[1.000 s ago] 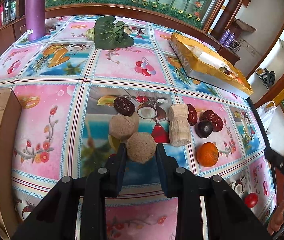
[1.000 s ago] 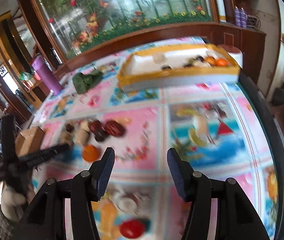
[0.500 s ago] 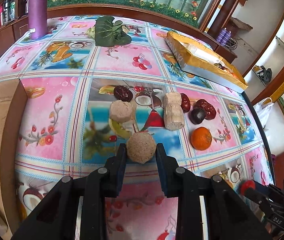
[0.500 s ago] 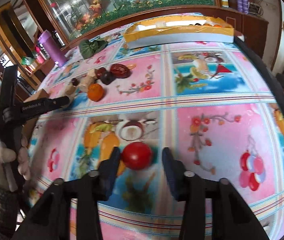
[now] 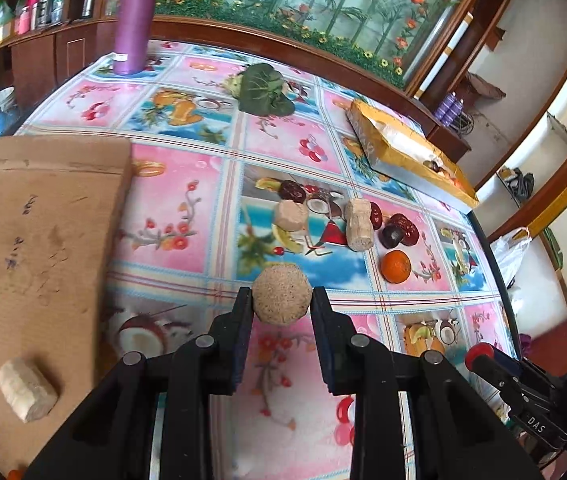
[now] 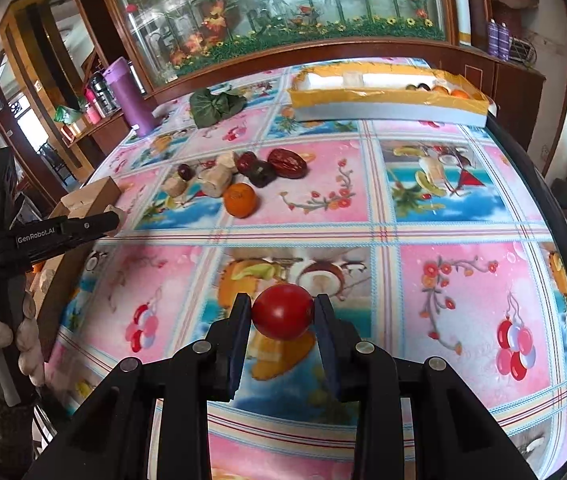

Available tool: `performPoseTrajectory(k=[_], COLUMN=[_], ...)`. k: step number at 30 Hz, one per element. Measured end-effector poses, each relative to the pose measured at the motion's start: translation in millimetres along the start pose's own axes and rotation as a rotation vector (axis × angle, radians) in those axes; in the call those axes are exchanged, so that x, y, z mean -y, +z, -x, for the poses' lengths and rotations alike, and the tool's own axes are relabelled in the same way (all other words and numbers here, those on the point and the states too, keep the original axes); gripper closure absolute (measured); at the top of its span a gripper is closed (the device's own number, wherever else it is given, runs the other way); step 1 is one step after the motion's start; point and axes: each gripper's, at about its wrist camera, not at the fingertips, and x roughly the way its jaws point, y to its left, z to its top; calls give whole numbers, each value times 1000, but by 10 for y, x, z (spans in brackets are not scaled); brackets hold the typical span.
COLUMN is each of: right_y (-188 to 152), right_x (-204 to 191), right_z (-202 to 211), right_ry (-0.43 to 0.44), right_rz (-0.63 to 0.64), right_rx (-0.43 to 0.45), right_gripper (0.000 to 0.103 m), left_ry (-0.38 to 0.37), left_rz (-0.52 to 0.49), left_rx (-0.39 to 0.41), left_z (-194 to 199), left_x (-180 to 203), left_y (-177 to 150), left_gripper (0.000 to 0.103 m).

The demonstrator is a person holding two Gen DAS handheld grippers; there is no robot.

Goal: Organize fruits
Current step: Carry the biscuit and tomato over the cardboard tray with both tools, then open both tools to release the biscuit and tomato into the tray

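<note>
Gripping tan cork-like cylinder in left gripper, jaws nearly closed on its sides, round end toward camera, long axis pointing away, above tablecloth beside cardboard box | right gripper clamped on red tomato, long axis across jaws, just over tablecloth.

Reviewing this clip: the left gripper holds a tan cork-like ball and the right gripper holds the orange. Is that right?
Not quite. The right gripper holds a red tomato, as the right wrist view shows; the orange sits on the table. The left gripper does hold the tan ball.
</note>
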Motion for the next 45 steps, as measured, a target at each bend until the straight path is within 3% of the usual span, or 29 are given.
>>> performPoseTrajectory(k=[9,16,20,25,31,37,45], right_y=[162,374,408,419,479,535,484], right_x=[-616,-1336,-1748,-2221,-2712,-2992,-3144], right_z=[41,-73,-271,-592,-927,-1235,-1492], right_ry=[74,189,240,296,313,275,250], right_rz=[92,195,239,269,313,347,375], right_rx=[27,16,-13,-68,-95,-121,-174], right_gripper=[68,68,68,68,68,68,68], left_ry=[51,239,286,316,359,394,417], left_rz=[54,77,138,152,106,91,39], left_rx=[78,116,103,93,79,2,-53], left_z=[565,932,1034,1047,992,714,560], left_x=[-495,-1205,-1642,-1902,-2025,-2199,-2197], left_y=[-48,-83,-158,-118,187,406,397], left_gripper=[75,75,75,75,75,75,75])
